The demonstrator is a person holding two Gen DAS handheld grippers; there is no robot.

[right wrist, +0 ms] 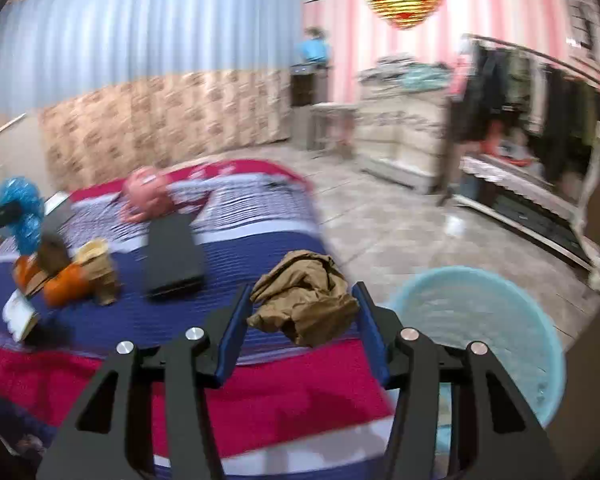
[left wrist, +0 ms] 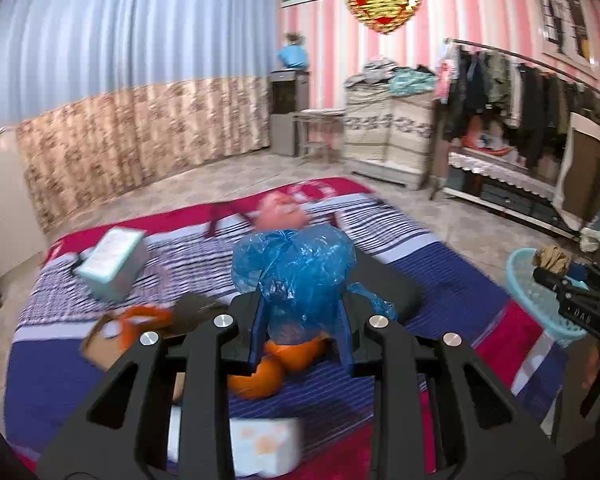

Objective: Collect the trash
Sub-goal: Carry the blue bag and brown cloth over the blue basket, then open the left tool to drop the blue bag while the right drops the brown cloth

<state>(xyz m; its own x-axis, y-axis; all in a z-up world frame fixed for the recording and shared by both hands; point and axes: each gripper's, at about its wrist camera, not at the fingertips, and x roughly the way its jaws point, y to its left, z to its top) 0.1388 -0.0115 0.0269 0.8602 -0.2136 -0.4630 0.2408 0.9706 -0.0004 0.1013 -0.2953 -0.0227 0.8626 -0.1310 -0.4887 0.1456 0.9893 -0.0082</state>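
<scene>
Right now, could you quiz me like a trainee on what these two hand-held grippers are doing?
1. What does the left hand-held gripper hold?
2. True or false: the right hand-held gripper holds a crumpled brown paper bag.
3. Where is the light blue basket: A, on the bed; B, on the floor beside it?

Key: 1. A blue plastic bag. 2. True. 3. B.

bed (right wrist: pixel 260 400) under a striped red, blue and white blanket. lying on it: orange fruit (right wrist: pixel 66 282), black flat case (right wrist: pixel 174 254), pink crumpled bag (right wrist: pixel 146 194), pale box (left wrist: pixel 114 262), brown torn packaging (right wrist: pixel 100 270).
</scene>
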